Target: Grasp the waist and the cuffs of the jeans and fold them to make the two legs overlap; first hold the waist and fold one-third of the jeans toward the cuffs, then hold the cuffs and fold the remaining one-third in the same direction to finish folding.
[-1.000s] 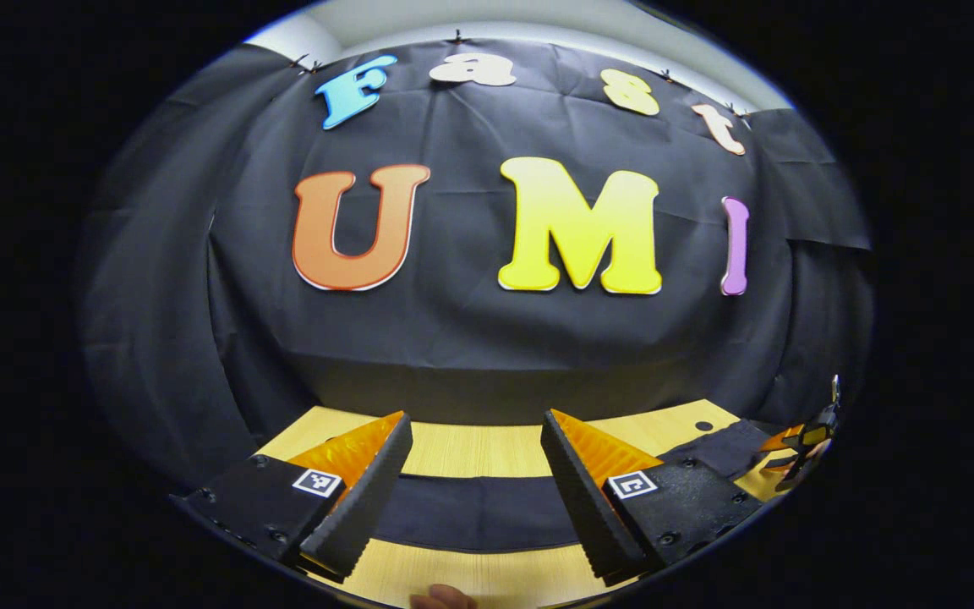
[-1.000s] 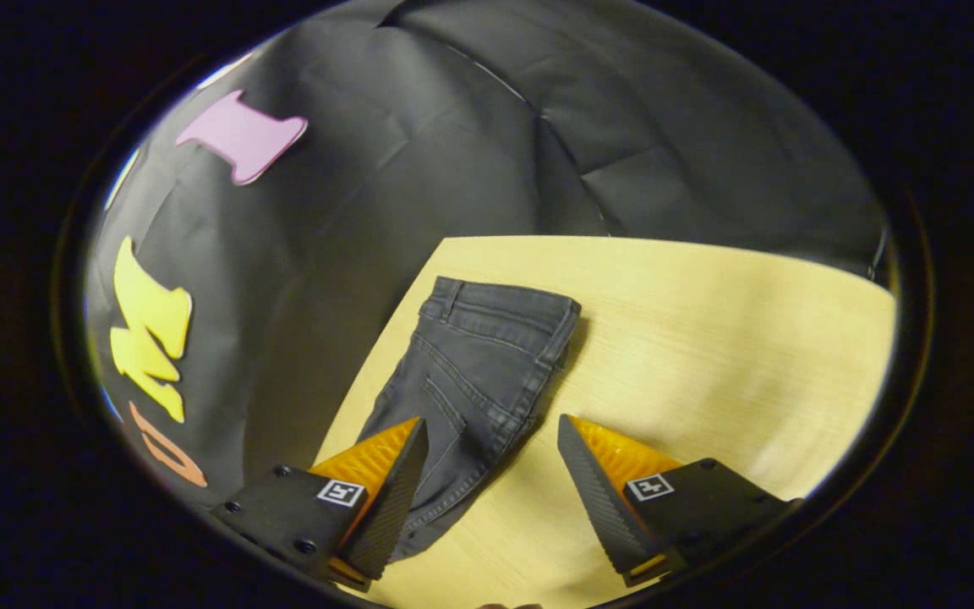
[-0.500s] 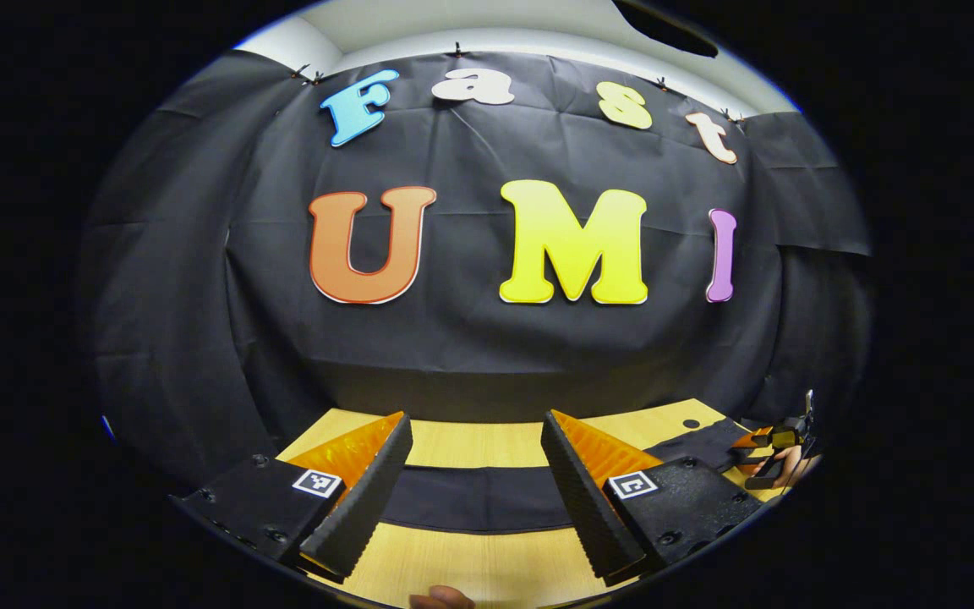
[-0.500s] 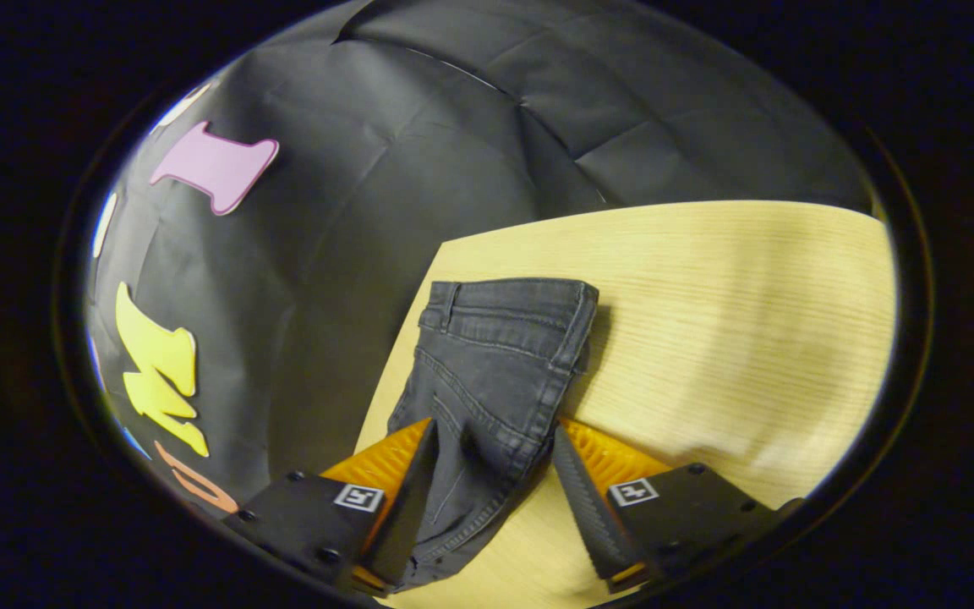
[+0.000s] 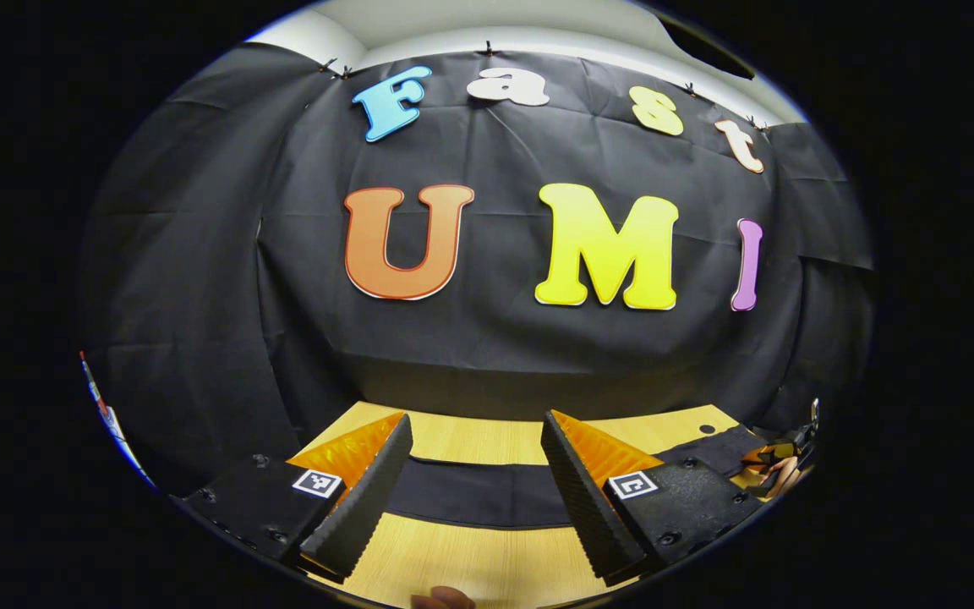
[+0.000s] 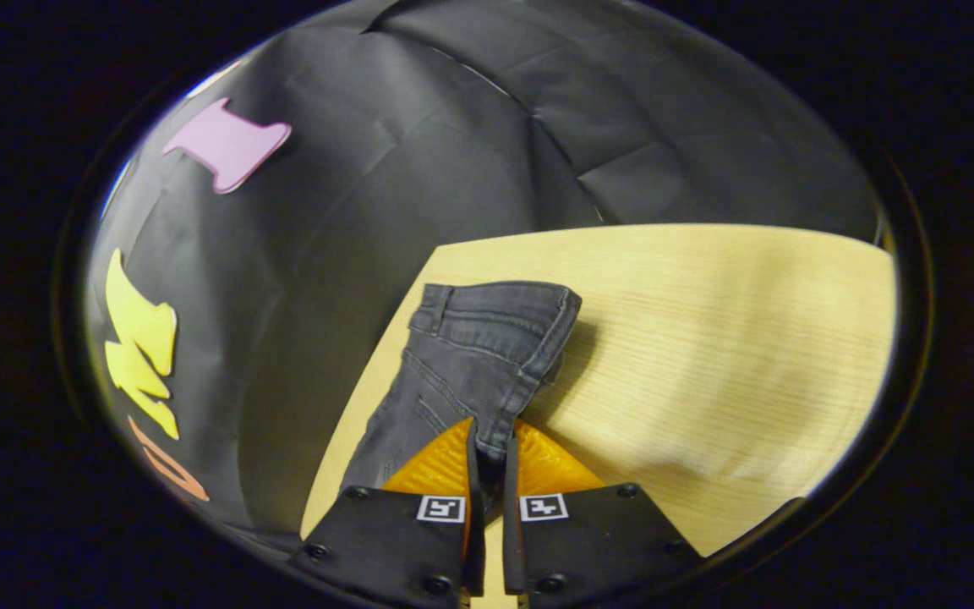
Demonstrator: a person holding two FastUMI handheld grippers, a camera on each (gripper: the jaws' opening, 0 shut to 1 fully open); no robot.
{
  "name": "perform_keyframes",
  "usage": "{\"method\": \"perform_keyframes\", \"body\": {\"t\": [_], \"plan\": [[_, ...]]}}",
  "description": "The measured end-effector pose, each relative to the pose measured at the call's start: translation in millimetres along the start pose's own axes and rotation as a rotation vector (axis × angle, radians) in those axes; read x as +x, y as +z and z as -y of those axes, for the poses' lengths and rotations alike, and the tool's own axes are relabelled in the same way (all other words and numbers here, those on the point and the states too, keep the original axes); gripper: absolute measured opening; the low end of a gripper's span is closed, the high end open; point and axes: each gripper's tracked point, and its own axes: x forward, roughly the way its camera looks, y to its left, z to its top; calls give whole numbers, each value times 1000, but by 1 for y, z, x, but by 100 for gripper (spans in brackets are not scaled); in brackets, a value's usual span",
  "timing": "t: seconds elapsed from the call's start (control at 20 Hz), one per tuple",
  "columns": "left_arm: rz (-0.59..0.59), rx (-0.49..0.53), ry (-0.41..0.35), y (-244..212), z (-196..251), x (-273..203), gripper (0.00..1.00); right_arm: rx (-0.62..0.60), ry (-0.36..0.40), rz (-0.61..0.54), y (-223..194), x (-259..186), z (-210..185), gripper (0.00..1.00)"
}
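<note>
The right tongs [image 6: 487, 452] are clamped on the edge of the dark jeans [image 6: 487, 355], whose waist lies ahead of them on the desk [image 6: 707, 338]. The left tongs [image 5: 474, 482] stand open above the leg fabric — limp, fairly heavy denim that will likely sag, so grip seams or hems.

Dark grey denim jeans [image 6: 478, 355] lie flat along the far edge of a pale wooden desk [image 6: 707, 355], waistband away, one side seam lifted slightly and pinched between the right tongs [image 6: 487, 452].
</note>
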Motion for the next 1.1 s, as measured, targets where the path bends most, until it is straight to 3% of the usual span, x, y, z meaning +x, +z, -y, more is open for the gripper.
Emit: {"method": "perform_keyframes", "body": {"t": [0.25, 0.3, 0.4, 0.5, 0.65, 0.7, 0.8, 1.1], "plan": [[-9, -30, 0, -4, -10, 0, 99, -218, 68, 33, 13, -27, -61, 5], [-7, -34, 1, -4, -13, 0, 99, -249, 90, 41, 13, -34, -78, 9], [-5, -38, 8, -3, -20, -2, 99, -314, 136, 59, 4, -41, -118, 5], [-10, -46, 16, -4, -28, -5, 98, -388, 185, 75, -5, -56, -154, 9], [-8, -57, 42, -4, -44, -8, 98, -498, 268, 74, -33, -66, -210, 5], [-12, -65, 50, -6, -50, -10, 99, -538, 292, 73, -42, -72, -220, 9], [-21, -81, 70, -10, -62, -15, 99, -616, 340, 71, -66, -82, -246, 9], [-18, -92, 123, -12, -92, -30, 98, -803, 458, -20, -169, -89, -301, 9]]}}
